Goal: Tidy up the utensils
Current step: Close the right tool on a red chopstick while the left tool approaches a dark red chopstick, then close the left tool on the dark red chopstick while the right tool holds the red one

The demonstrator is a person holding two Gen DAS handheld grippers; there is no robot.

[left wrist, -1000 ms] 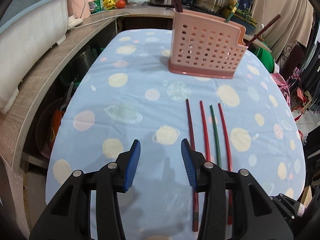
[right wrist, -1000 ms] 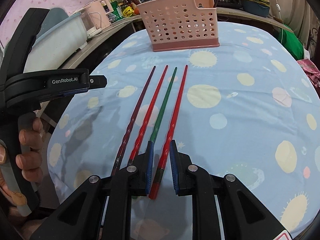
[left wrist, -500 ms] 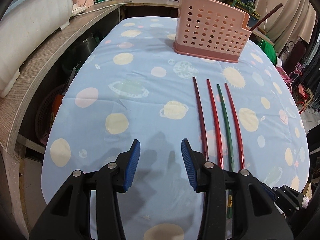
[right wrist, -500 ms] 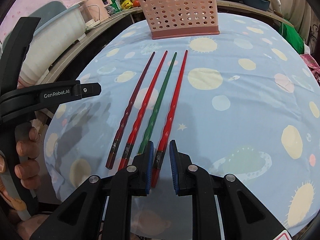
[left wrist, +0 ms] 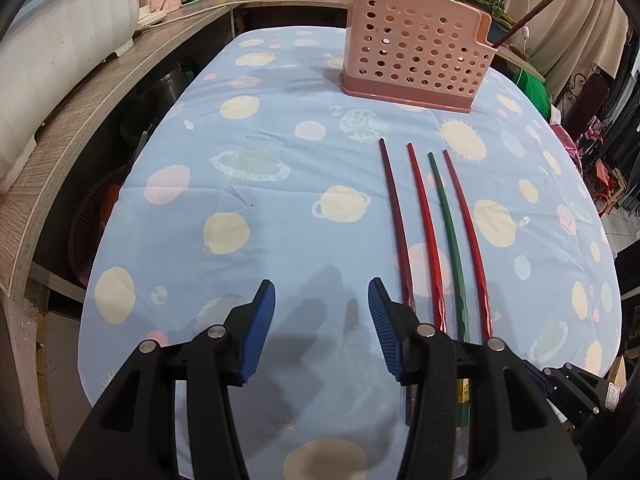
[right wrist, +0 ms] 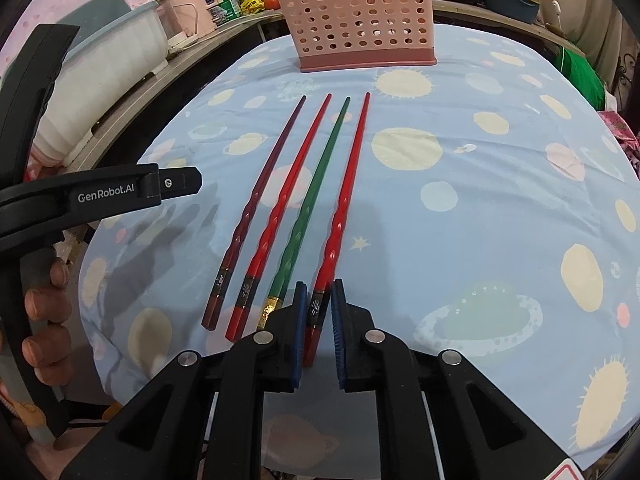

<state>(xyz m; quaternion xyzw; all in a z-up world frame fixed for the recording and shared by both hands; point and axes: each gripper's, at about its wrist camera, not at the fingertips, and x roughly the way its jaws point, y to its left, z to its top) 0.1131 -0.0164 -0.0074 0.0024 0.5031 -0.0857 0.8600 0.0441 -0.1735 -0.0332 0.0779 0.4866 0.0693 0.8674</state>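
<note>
Chopsticks: four parallel, long axes running from tabletop's near edge toward pink holder (right wrist: pixel 362 20). Rightmost red chopstick (right wrist: pixel 344 208): butt end between right gripper (right wrist: pixel 318 312) jaws, closing, small gap left. Left gripper (left wrist: pixel 322 320): nothing between jaws, opening, left of row.

cloth (left wrist: pixel 280 208) left bare, chopsticks (left wrist: pixel 448 216) right, caddy (left wrist: pixel 416 48) behind

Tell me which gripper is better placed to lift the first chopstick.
Right. The right gripper straddles the outer red chopstick at its butt end, jaws closing around it. The left gripper is opening over bare tablecloth, beside the row, nothing between its jaws.
</note>
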